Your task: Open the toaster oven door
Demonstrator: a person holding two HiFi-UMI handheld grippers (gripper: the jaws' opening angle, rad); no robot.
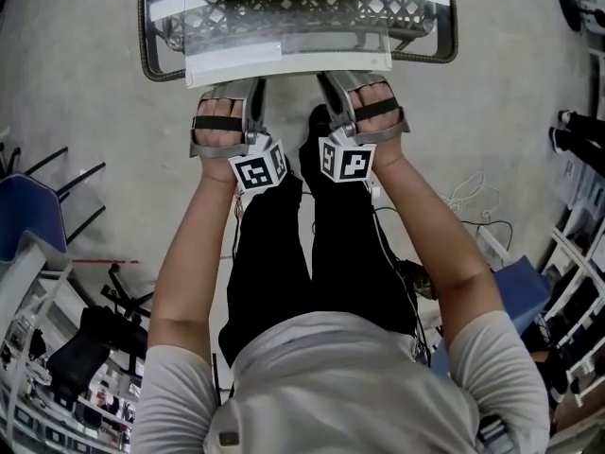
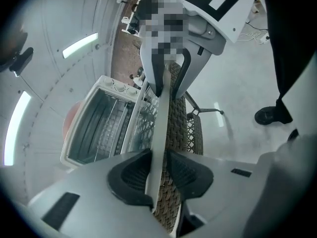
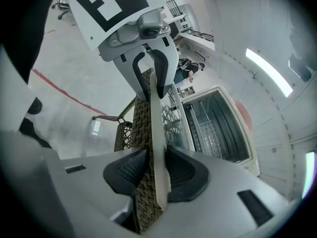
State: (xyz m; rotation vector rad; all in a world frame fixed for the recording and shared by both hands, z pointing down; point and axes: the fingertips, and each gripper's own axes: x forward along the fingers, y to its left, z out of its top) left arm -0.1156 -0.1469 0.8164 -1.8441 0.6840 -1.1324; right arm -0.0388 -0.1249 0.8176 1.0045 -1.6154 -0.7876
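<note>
— Where's the toaster oven (image 2: 94, 128) in all this?

— Right in front of the person, up on a wicker stand (image 1: 146, 55). Its door (image 1: 293, 17) is swung all the way down and lies about flat, glass up, with the ceiling lights mirrored in it. You can see straight into the open oven and its wire rack.

— And both tools are on it?

— Both are at the pale handle (image 1: 293, 61) along the door's front edge, side by side. The left gripper (image 1: 253, 85) has the handle between its pads; in the left gripper view its jaws stand narrow and pinch the bar from both sides. The right gripper (image 1: 328, 81) is just beside it on the same bar.

— Is that one clamped too?

— Looser. In the right gripper view the handle (image 3: 154, 118) runs between the pads and lies against one of them, but a sliver of the stand shows between the bar and the other pad, so it isn't pressing.

— Which way do they point?

— Away from the person, tilted somewhat downward.
</note>
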